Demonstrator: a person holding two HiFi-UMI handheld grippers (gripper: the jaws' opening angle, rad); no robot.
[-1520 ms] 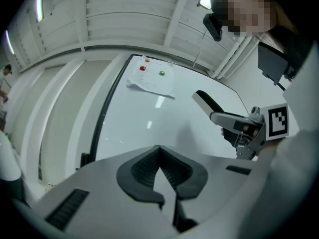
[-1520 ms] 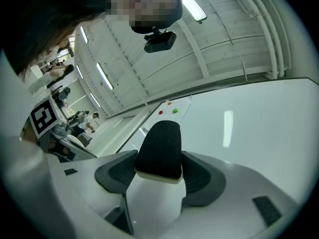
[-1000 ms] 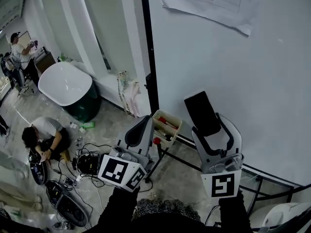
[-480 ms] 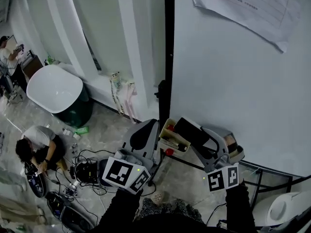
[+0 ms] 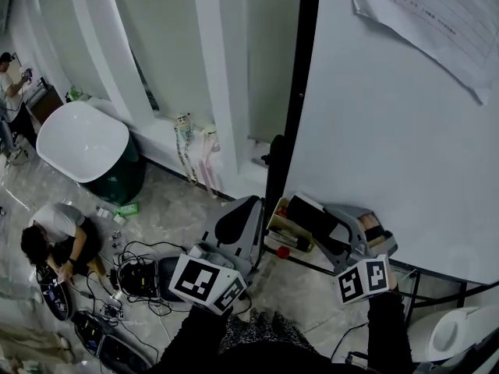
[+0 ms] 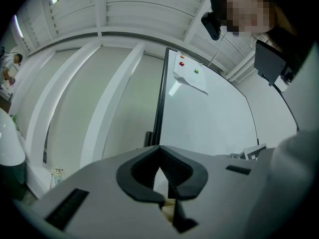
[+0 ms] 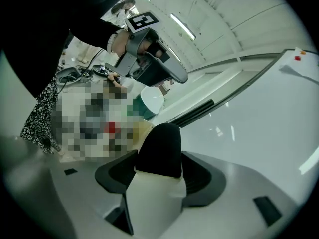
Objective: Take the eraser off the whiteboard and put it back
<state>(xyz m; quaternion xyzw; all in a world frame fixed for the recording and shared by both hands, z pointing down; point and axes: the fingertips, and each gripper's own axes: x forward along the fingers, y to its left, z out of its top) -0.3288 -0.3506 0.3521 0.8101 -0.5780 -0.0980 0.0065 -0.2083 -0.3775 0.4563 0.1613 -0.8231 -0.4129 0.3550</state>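
Whiteboard (image 5: 374, 131) fills my head view from 12 to 4 o'clock. Right gripper (image 5: 327, 223), at 5 o'clock, has its jaws wide and clamped on the eraser (image 7: 160, 153), near the board's bottom edge. Left gripper (image 5: 234, 228), at 6 o'clock, has its jaws together and empty. Marker tray (image 5: 282, 226) sits between them.

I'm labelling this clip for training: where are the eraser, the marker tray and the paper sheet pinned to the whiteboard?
eraser (image 7: 159, 151), right gripper view, on its black pad end.
marker tray (image 5: 287, 242), head view, on its near wall.
paper sheet (image 5: 437, 22), head view, near its middle.
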